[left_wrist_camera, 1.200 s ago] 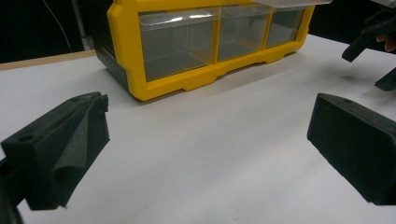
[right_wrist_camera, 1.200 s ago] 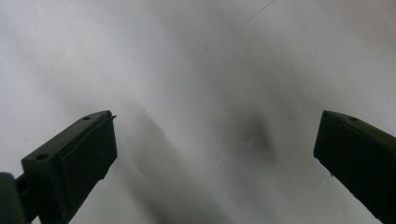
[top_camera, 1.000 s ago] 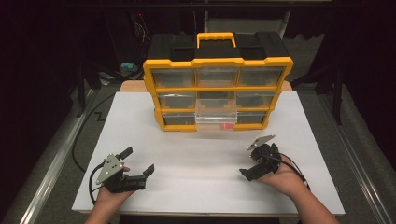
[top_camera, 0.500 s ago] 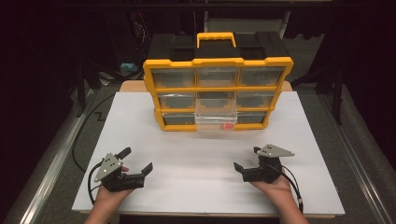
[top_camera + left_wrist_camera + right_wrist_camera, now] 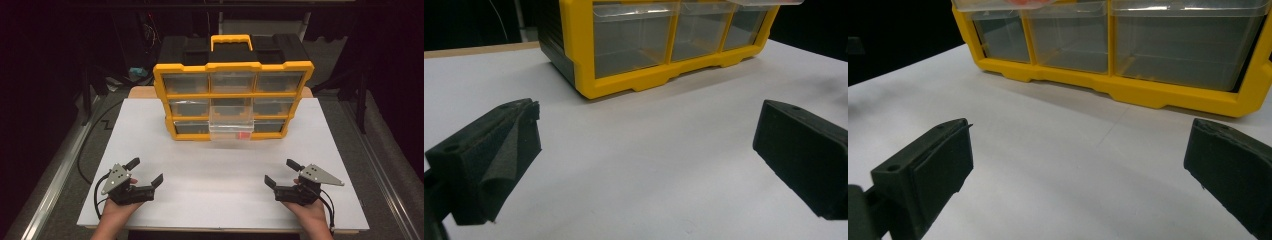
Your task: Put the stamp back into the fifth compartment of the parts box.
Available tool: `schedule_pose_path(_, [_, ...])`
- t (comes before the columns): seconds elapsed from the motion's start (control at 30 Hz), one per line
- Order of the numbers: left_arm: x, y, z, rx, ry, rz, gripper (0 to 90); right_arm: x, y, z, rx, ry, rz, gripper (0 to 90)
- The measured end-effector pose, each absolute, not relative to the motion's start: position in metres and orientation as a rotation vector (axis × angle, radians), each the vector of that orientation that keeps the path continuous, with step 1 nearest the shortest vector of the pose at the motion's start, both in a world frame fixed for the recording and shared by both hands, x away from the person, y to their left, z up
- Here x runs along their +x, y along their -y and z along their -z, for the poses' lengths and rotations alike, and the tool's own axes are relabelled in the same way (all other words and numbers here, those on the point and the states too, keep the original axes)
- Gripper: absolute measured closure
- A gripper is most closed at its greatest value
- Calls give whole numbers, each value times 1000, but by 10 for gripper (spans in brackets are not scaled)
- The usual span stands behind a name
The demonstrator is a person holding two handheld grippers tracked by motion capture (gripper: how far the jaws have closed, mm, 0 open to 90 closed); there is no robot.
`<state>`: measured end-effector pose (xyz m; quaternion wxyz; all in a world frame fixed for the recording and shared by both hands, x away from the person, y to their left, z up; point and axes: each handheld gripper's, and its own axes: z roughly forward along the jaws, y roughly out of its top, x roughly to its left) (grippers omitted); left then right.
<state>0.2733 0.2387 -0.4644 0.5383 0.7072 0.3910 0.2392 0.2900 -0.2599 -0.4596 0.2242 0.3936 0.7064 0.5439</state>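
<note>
Jaws of both the left gripper (image 5: 147,171) and right gripper (image 5: 281,172) stand released, well short of the yellow organizer (image 5: 233,100). Its bottom-middle drawer (image 5: 230,131) juts out; judging by that, reaching it comes next.

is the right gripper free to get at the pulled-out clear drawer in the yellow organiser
Probably yes. The right gripper sits open near the table's front edge, and bare white surface lies between it and the clear plastic drawer jutting from the yellow organiser's bottom row. Nothing stands in between.

bright, evenly lit table (image 5: 150,150), dark surroundings, soft shadows, slight blur.
</note>
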Motion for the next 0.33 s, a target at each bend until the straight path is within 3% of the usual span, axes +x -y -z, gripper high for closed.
schedule_pose_path(0.33, [270,-238,465,1702,-918,-571,3,291,254,461,1053,-1970,-1473,1])
